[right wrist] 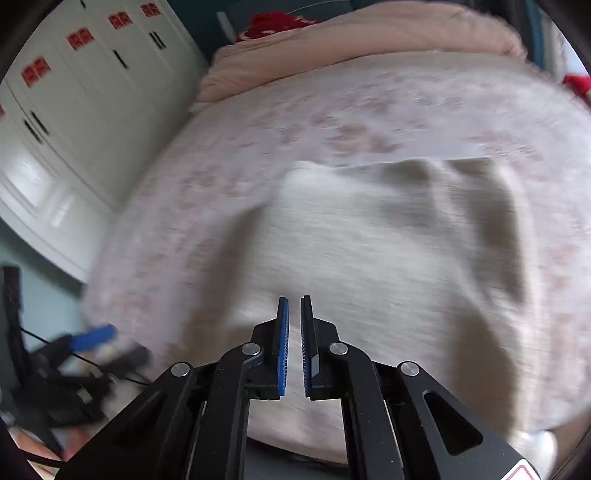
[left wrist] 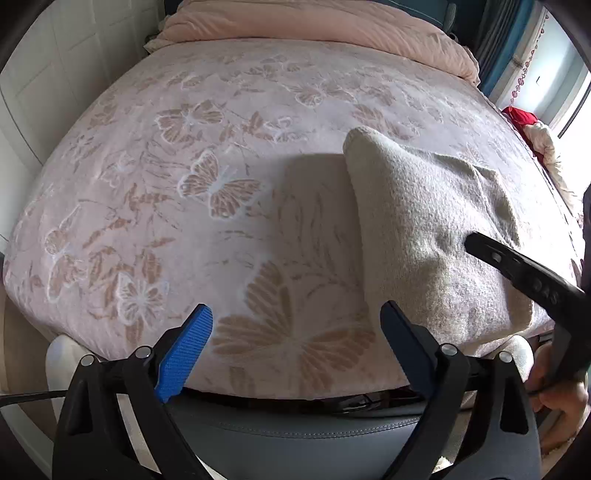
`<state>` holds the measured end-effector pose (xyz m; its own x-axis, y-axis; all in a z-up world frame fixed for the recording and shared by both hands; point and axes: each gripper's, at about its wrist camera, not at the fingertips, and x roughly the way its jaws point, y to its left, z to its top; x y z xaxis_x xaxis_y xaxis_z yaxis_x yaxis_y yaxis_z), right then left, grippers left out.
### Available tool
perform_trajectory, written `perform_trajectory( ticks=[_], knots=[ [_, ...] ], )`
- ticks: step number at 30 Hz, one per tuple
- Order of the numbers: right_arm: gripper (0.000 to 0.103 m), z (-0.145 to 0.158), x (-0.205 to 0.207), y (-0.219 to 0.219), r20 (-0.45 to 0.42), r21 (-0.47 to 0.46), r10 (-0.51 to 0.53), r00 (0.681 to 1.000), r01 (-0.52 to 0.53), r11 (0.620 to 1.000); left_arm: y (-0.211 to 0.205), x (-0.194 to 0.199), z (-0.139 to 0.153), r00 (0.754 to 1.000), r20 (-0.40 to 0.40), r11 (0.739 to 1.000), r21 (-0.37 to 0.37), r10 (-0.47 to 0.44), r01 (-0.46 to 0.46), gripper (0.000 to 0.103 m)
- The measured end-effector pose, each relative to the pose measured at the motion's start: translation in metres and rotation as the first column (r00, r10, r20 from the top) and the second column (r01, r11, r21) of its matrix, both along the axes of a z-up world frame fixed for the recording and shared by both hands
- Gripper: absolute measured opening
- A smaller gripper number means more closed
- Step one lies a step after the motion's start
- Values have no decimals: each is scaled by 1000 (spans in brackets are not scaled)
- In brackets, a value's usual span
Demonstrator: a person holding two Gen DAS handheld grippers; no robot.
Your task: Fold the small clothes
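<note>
The cream knit garment (left wrist: 436, 229) lies on the bed (left wrist: 184, 184), toward its near edge on my right side, with one rounded folded edge at its far left and a few soft ridges across the top; in the right wrist view it reads as a roughly rectangular, already doubled-over piece, though that view is smeared by motion. My right hand-held gripper (right wrist: 294, 321) sits low over the near part of the cloth with its blue pads almost together, a thin gap between them, and I see no fabric caught in that gap. My left hand-held gripper (left wrist: 295, 328) is spread wide and holds nothing, poised over bare butterfly-print blanket just beside the garment's left edge. A pink duvet (left wrist: 314, 26) is bunched at the head of the bed, and white wardrobe doors (right wrist: 74, 92) stand to the left. Risks, as I judge them: the knit is thick and limp (it will sag if lifted by one corner), so a single-point grasp could undo the fold; the garment also lies near the bed's edge and could be dragged off.
</note>
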<state>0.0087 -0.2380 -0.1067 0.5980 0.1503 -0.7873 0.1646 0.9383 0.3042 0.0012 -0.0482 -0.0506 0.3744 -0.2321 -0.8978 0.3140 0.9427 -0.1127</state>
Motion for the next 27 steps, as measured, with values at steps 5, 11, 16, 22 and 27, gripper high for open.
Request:
perform_trajectory(
  ticks=[5, 11, 16, 22, 27],
  knots=[
    [2, -26, -23, -32, -71, 121, -103, 992, 112, 986, -16, -4, -4, 999, -8, 999, -1, -42, 42, 90],
    [6, -2, -50, -49, -25, -98, -199, 980, 195, 976, -35, -10, -8, 997, -13, 997, 20, -81, 81, 90],
    [1, -36, -66, -76, -90, -9, -240, 967, 240, 971, -50, -15, -12, 995, -21, 994, 34, -99, 100, 90],
    [50, -7, -90, -84, -11, 20, -267, 964, 267, 964, -67, -19, -9, 989, -42, 990, -15, -141, 141, 90],
    [55, -23, -110, -100, -44, 19, -290, 956, 291, 956, -79, -17, -11, 984, -88, 982, -125, -154, 142, 90]
  ],
)
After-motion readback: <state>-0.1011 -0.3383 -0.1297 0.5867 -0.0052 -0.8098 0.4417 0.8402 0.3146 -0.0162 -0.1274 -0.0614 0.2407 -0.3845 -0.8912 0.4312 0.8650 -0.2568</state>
